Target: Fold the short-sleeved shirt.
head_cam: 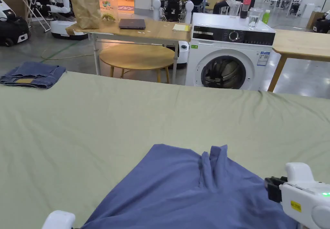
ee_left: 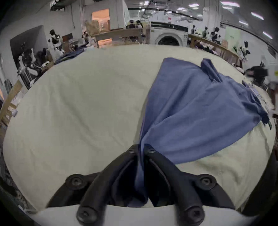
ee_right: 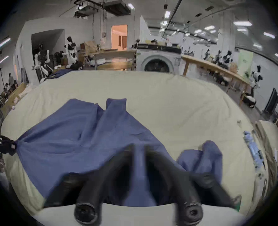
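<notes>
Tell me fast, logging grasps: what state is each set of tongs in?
Left tongs: closed on the blue short-sleeved cotton shirt.
Right tongs: closed on the same shirt, though blurred.

Sheet (head_cam: pixel 96 117) bare past shirt (head_cam: pixel 180 191); jeans (head_cam: pixel 32 75) far-left corner.

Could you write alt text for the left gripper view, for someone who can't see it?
The left gripper, two black jaws closed together, pinches an edge of a blue short-sleeved shirt that spreads away over a pale green sheet. Far behind stands a white washing machine.
</notes>
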A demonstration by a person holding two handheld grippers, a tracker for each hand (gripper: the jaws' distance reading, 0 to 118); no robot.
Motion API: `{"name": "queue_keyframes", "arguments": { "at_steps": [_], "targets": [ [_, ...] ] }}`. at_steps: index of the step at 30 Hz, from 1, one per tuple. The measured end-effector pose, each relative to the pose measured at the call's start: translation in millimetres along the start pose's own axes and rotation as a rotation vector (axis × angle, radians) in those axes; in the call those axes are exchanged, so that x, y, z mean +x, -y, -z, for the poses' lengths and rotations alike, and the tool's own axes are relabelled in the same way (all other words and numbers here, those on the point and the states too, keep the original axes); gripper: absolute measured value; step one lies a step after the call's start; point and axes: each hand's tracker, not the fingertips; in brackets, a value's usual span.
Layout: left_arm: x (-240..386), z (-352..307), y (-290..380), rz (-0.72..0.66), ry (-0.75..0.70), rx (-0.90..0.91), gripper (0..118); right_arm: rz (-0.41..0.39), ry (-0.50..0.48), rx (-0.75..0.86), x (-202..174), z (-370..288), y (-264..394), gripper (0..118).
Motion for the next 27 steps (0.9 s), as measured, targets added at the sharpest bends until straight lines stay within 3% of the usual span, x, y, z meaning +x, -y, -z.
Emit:
{"name": "queue_keyframes", "arguments": {
  "at_steps": [2,3,7,9,10,11,12,14,15,18,27],
  "targets": [
    [-1.3,-3.8,-6.0,-0.002,0.017,-0.014,0,-0.006,0.047,-0.083,9.0,38.3,-8.3,94],
    [-1.6,-4.9,-7.8,-0.003,0.019,-0.012,0,0.004,0.048,-0.118,13.6,56.1,-8.7,118],
    [-5.8,-3.5,-12.3,-0.039,0.033,-0.013,0,0.039,0.085,-0.181,17.0,100.1,-6.7,117],
    [-8.8,0.7,-12.5,-0.049,0.034,-0.021,0,0.049,0.096,-0.273,16.1,112.5,0.2,111],
    [-8.7,1.8,-12.5,-0.05,0.033,-0.026,0,0.08,0.07,-0.274,16.1,113.5,3.9,107],
    [-8.2,2.6,-12.2,-0.05,0.031,-0.028,0,0.081,0.111,-0.21,11.2,103.9,4.0,101],
    [-6.9,4.3,-12.6,-0.049,0.029,-0.033,0,0.078,0.096,-0.2,6.2,94.8,3.1,84],
    [-5.7,8.1,-12.7,-0.056,0.027,-0.049,0,0.085,0.023,-0.168,-1.2,76.1,6.2,17],
    [-5.2,10.5,-12.7,-0.064,0.024,-0.058,0,0.049,-0.01,-0.16,-5.0,68.9,8.3,2],
    [2.1,9.2,-17.4,-0.074,0.012,-0.059,0,-0.058,0.046,-0.059,-20.9,40.8,10.6,2],
    [4.2,-13.4,-81.2,-0.063,-0.065,0.101,0,-0.185,0.039,0.155,-33.0,-93.4,-45.1,2]
  ]
}}
